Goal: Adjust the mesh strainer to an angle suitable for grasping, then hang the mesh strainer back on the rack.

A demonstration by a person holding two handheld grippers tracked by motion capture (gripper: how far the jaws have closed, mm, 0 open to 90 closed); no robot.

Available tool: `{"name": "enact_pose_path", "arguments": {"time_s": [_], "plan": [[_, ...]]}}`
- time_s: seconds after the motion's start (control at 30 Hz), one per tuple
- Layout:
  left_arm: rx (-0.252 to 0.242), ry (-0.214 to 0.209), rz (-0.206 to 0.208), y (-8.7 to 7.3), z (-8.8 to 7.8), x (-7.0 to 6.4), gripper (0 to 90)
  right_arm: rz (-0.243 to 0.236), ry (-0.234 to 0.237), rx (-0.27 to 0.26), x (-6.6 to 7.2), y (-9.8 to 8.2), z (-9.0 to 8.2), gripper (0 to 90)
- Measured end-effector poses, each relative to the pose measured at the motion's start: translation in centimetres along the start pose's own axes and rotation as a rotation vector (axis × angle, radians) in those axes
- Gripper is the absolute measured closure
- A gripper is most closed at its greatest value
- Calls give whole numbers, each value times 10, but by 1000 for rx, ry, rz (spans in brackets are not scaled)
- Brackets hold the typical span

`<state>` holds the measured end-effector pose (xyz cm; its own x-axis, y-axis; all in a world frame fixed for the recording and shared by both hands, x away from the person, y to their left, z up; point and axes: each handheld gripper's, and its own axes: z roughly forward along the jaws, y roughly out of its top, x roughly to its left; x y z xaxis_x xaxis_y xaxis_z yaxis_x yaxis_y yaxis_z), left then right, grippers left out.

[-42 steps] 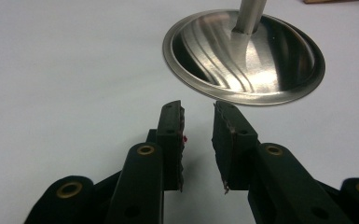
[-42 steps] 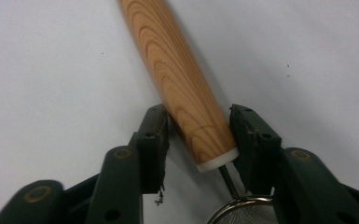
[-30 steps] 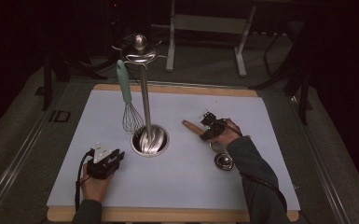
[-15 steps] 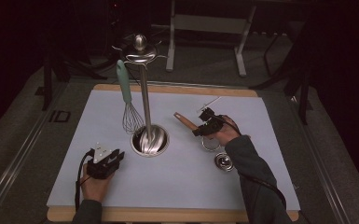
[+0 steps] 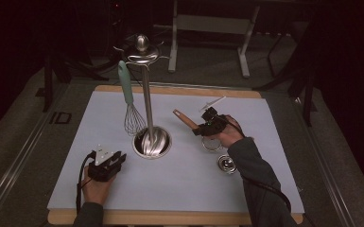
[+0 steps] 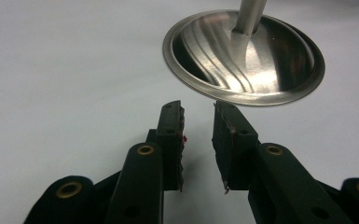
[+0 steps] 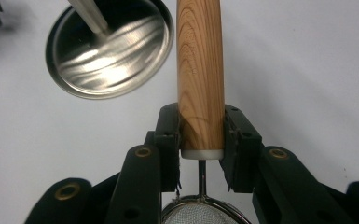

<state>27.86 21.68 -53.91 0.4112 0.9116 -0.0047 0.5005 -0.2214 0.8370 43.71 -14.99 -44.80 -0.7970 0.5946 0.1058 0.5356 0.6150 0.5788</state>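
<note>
White matting covers the table (image 5: 123, 198), where at near left the left gripper (image 5: 114, 163) rests with jaws apart on nothing, while right of the steel stand (image 5: 147, 109) the right gripper (image 5: 199, 128) clamps the wooden handle (image 7: 200, 74) of a mesh strainer (image 5: 211, 143), raised above the mat.
</note>
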Motion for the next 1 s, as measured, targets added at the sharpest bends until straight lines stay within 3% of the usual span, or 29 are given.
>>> {"name": "enact_pose_path", "arguments": {"time_s": [0.4, 1.0], "plan": [[0, 1, 0, 0, 0, 0, 730, -49, 7, -82, 18, 5, -18, 708], [2, 4, 7, 0, 0, -1, 728, -176, 40, -245, 51, 2, -68, 708]]}}
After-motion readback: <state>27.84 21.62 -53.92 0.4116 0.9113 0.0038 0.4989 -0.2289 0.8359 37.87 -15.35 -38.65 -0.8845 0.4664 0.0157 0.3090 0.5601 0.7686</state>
